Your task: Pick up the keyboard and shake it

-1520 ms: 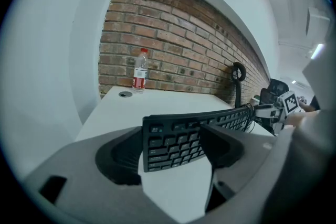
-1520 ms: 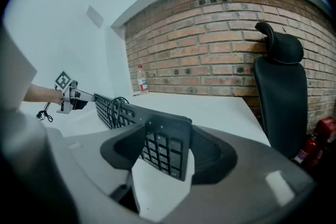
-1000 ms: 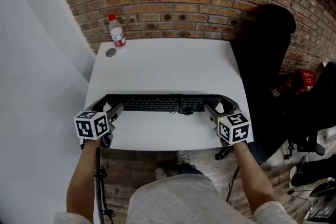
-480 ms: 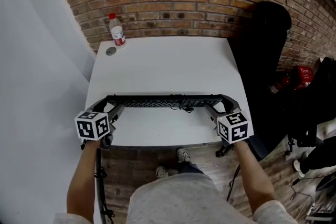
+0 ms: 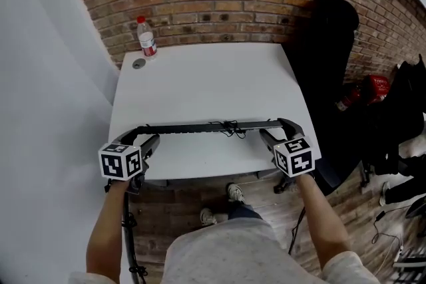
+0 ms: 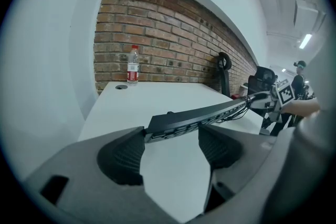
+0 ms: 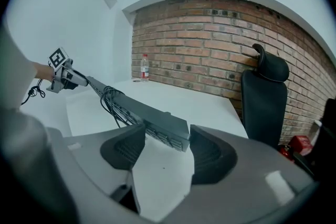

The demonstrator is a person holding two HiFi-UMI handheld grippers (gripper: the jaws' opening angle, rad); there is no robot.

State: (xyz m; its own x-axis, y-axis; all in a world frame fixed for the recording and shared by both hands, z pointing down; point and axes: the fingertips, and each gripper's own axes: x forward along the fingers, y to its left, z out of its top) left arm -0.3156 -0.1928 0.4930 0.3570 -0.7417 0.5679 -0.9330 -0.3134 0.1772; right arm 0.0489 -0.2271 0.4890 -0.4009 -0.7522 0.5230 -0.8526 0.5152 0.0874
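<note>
I clamp one black keyboard by both ends, left gripper grasping its left end, right gripper its right, and hold it tilted on edge above the near side of one white table. One red-labelled bottle stands at the far left corner, its print too small to read.

keyboard keys — mostly hidden, bottle label unreadable

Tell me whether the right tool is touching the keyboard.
Touching. In the right gripper view the end of the keyboard sits clamped between both pads of the right tool, with no gap on either side.
</note>
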